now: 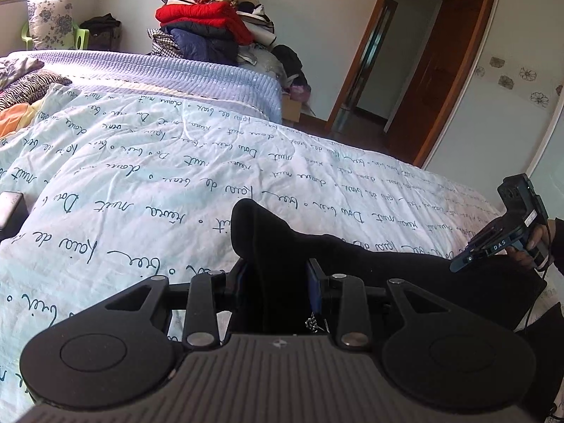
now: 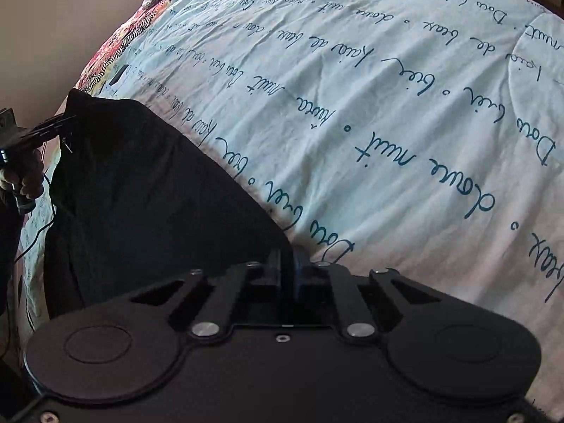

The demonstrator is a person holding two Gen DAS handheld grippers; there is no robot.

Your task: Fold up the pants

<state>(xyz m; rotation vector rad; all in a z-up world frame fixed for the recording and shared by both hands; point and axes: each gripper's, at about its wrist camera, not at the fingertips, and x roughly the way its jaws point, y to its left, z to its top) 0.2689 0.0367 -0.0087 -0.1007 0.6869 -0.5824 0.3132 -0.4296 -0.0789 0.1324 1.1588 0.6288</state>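
Black pants (image 1: 405, 264) lie across the near edge of the bed, on a pale blue quilt with script print (image 1: 176, 176). My left gripper (image 1: 278, 282) is shut on one end of the pants, and a bunch of black cloth stands up between its fingers. My right gripper (image 2: 287, 275) is shut on the other end of the pants (image 2: 148, 183), fingers pressed together on the cloth edge. The right gripper also shows in the left wrist view (image 1: 469, 257), at the pants' far right end. The left gripper shows in the right wrist view (image 2: 46, 130), holding the far corner.
A tall pile of clothes (image 1: 215, 24) stands past the bed's far edge. A pillow (image 1: 51, 17) and green chair are at the back left. A dark flat object (image 1: 10, 208) lies on the quilt at left. A wooden door frame (image 1: 440, 70) is at right.
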